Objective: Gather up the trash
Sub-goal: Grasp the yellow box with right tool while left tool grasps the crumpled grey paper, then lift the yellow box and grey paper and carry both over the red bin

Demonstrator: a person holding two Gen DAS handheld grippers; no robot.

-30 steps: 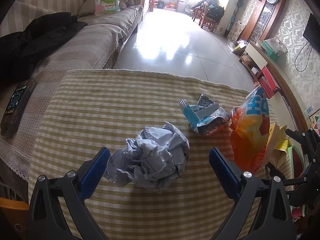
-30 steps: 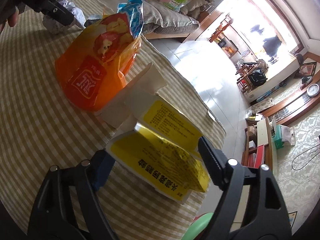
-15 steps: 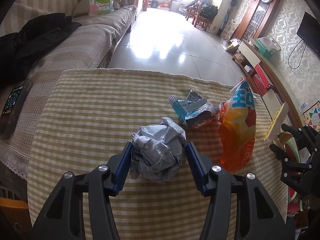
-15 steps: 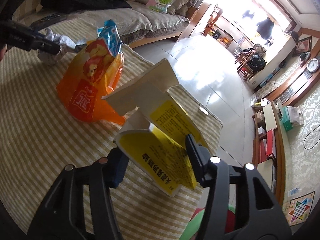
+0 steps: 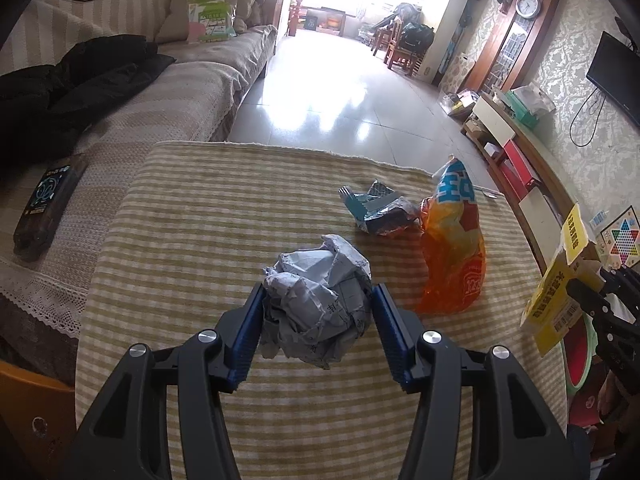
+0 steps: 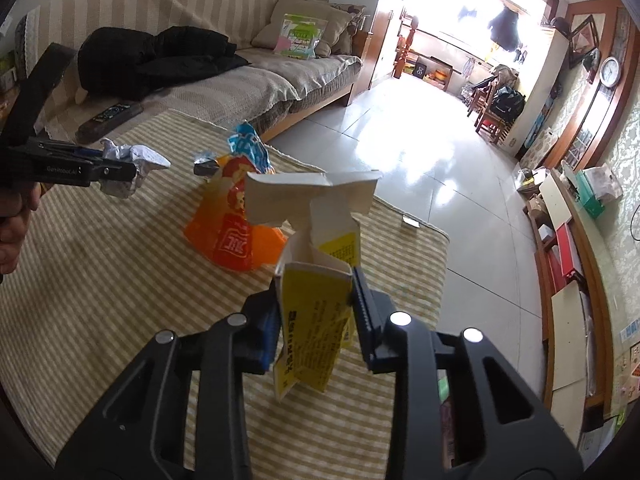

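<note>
My left gripper is shut on a crumpled grey paper ball, its blue pads pressing both sides, and the ball hangs slightly above the striped tablecloth. The same paper ball shows at the left of the right wrist view. My right gripper holds a torn yellow carton off the table; its jaws are closing on it and squeezing it flat. That carton appears at the right edge of the left wrist view. An orange snack bag and a crumpled blue-and-silver wrapper stay on the cloth.
A beige sofa with a black coat and a remote control borders the table's left side. A shiny tiled floor lies beyond the far edge. A low shelf unit runs along the right wall.
My left gripper closed on the paper ball and raised it a little. My right gripper closed on the yellow carton, rolled, and lifted it off the cloth.
</note>
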